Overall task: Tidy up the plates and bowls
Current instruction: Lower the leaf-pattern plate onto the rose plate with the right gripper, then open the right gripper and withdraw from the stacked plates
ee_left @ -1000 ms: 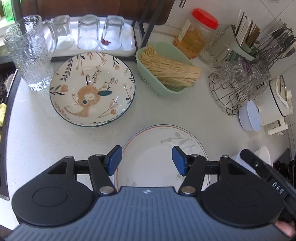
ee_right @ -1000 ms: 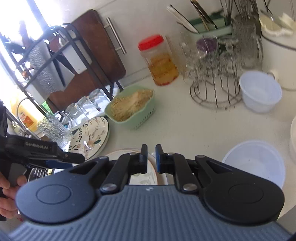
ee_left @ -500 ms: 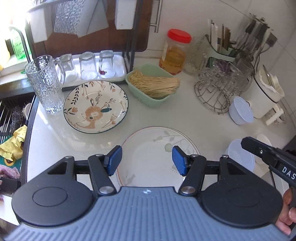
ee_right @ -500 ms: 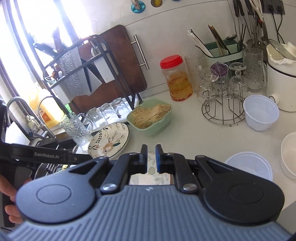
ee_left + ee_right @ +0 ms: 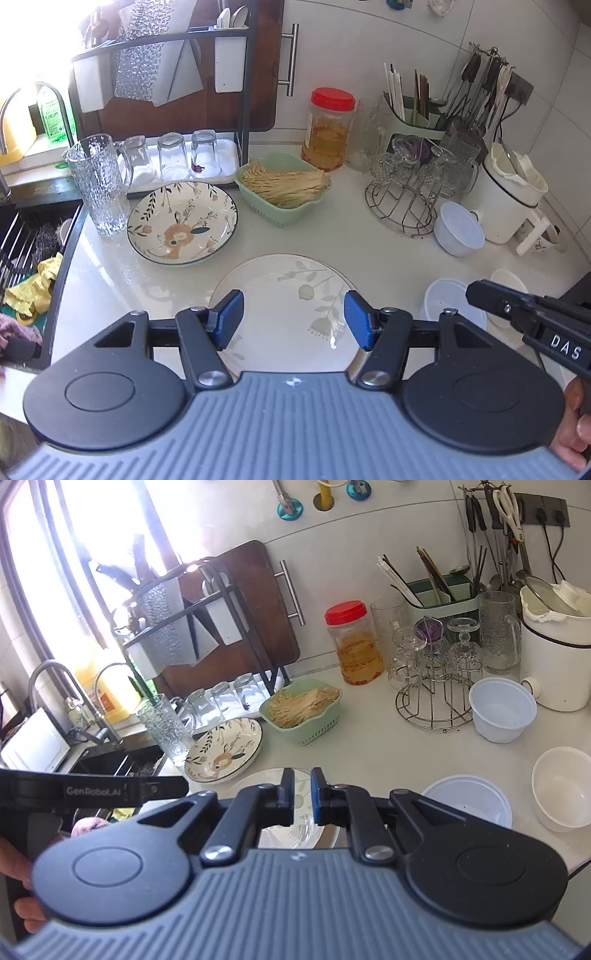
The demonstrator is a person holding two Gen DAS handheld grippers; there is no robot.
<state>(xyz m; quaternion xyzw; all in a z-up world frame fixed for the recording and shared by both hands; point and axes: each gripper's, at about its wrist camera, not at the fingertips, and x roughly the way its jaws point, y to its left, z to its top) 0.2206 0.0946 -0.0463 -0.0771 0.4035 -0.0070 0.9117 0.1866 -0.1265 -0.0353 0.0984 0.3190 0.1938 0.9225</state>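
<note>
A flat white plate with a leaf pattern [image 5: 291, 299] [image 5: 273, 779] lies on the white counter right under both grippers. Behind it to the left sits a deep floral plate with a fawn [image 5: 181, 223] [image 5: 224, 750]. My left gripper [image 5: 293, 320] hangs above the leaf plate, open, nothing between its blue pads. My right gripper [image 5: 303, 794] is shut and empty, also above that plate. White plastic bowls stand to the right: one by the wire rack [image 5: 459, 229] [image 5: 502, 709], a wide shallow one [image 5: 452, 306] [image 5: 469, 801], and a white ceramic bowl [image 5: 563, 786].
A green basket of noodles [image 5: 284, 188], a red-lidded jar [image 5: 328, 129], a wire glass rack [image 5: 410, 192] and a white kettle [image 5: 506, 199] line the back. A glass jug [image 5: 99, 184], a tray of upturned glasses [image 5: 177, 158] and the sink [image 5: 33, 243] are at the left.
Both grippers have lifted and pulled back from the counter, so the plates look smaller and more of the wall and rack shows. Neither gripper's opening has changed.
</note>
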